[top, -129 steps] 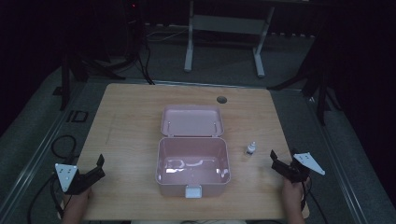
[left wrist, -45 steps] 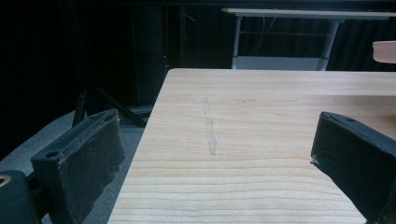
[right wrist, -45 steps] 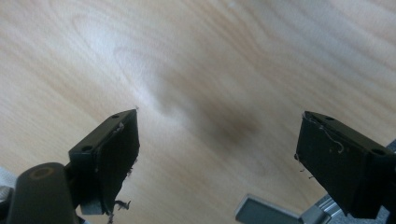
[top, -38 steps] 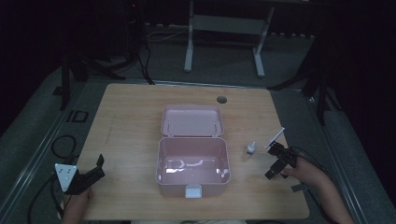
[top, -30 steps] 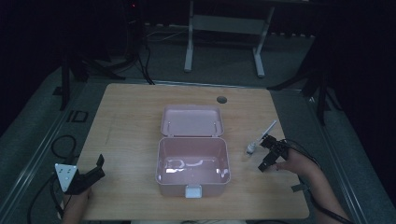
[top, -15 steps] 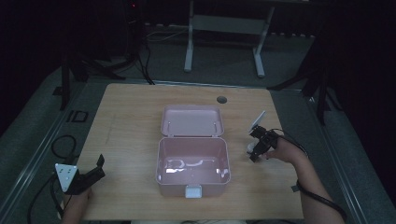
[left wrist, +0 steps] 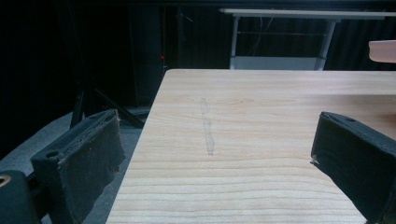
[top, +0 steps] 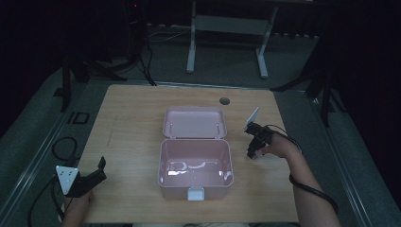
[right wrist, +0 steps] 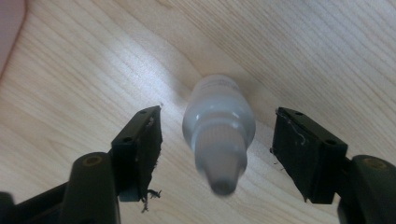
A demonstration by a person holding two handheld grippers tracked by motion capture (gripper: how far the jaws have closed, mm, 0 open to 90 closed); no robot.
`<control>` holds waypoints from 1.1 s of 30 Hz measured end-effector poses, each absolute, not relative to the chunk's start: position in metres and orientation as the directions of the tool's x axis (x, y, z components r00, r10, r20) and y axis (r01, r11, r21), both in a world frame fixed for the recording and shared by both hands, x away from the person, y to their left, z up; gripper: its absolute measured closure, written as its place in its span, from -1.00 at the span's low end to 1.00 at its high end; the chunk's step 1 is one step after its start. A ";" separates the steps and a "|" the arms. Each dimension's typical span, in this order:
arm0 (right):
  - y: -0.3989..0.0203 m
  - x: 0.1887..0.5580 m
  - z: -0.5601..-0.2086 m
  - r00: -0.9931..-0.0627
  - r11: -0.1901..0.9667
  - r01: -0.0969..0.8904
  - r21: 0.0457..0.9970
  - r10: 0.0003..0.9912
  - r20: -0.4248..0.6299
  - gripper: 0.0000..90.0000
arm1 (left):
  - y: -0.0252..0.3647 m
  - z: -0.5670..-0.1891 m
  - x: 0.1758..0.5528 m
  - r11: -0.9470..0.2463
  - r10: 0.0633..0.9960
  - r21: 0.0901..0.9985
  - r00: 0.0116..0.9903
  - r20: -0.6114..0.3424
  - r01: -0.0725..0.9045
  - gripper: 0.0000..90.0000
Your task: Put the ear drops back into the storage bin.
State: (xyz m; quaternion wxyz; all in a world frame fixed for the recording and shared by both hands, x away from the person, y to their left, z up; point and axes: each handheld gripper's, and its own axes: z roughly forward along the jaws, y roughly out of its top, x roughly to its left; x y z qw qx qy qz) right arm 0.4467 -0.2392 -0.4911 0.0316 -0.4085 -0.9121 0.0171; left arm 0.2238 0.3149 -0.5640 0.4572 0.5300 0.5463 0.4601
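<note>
Now a small white squeeze bottle with a ribbed cap stands on the wooden table just right of the open pink box, between the wide-open, empty jaws of the right gripper, which has moved in from the table's right edge, while the left gripper rests open.

Your small white dropper bottle stood upright on the tabletop, just right of the open pink box, its ribbed cap and tip pointing up. It sat between your right tongs' spread jaws, touching neither. The box lay mid-tabletop, lid flat behind it, latch facing you.
</note>
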 end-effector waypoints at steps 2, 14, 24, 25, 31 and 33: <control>-0.238 0.448 -0.493 -0.669 0.670 0.739 -0.066 0.742 0.048 -0.11 | 0.315 -0.564 0.224 0.016 1.000 0.987 -0.019 -0.013 0.161 -0.95; -0.232 0.448 -0.499 -0.704 0.702 0.707 -0.089 0.710 0.007 0.32 | 0.315 -0.564 0.224 0.015 1.000 0.987 -0.020 -0.012 0.162 -0.95; -0.228 0.433 -0.489 -0.812 0.808 0.582 -0.097 0.583 -0.015 0.32 | 0.315 -0.564 0.224 0.015 1.000 0.987 -0.020 -0.012 0.162 -0.95; -0.227 0.431 -0.488 -0.823 0.819 0.566 -0.098 0.567 -0.017 0.32 | 0.315 -0.564 0.224 0.015 1.000 0.987 -0.020 -0.012 0.162 -0.95; -0.229 0.421 -0.487 -0.877 0.873 0.478 -0.098 0.481 0.003 0.32 | 0.315 -0.564 0.224 0.016 1.000 0.987 -0.020 -0.013 0.162 -0.95; -0.231 0.416 -0.488 -0.887 0.884 0.457 -0.097 0.460 0.018 0.32 | 0.315 -0.564 0.224 0.015 1.000 0.987 -0.021 -0.012 0.162 -0.95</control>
